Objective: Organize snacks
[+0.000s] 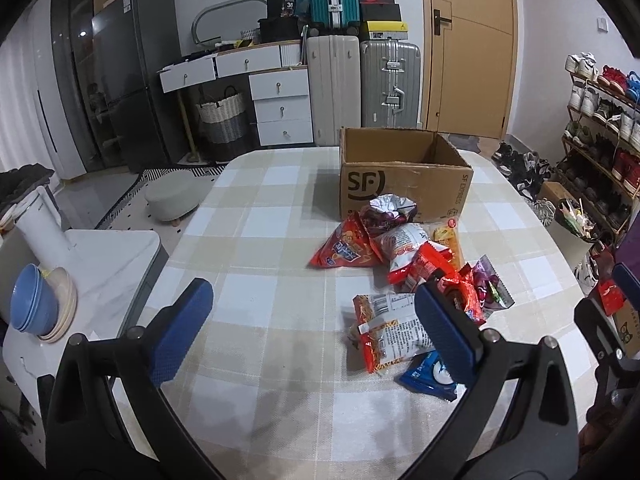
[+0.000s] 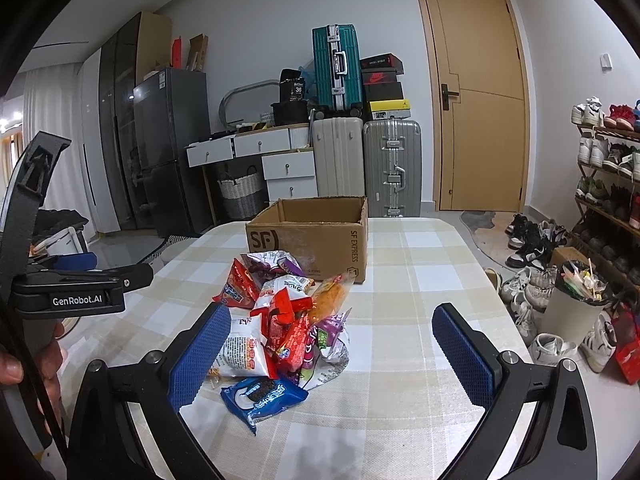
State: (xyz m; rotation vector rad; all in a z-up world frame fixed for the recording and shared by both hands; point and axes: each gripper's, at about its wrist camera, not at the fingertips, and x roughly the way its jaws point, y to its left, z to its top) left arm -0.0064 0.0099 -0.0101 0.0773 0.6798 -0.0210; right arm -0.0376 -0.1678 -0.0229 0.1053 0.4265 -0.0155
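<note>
Snacks [image 2: 280, 332] lying heaped on the tabletop [image 2: 420, 280] just in front of the open box [image 2: 312, 236] | right hand-held gripper [image 2: 332, 354] hovering nearest, jaws apart, blue packet [image 2: 262, 396] just ahead-left, long axis crosswise | left hand-held gripper [image 1: 314, 332] spread too, pile off to its right | checked cloth; cluttered room, suitcases behind.

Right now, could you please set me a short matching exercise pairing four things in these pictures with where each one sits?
Things:
1. cardboard box
2. blue snack packet
3. teal suitcase
4. blue bowls

Places:
A. on top of the white suitcase
B. nearest edge of the snack pile
C. on the side table left of the checked table
D. behind the snack pile, open top

Pairs: 1-D, 2-B, 3-A, 4-C
</note>
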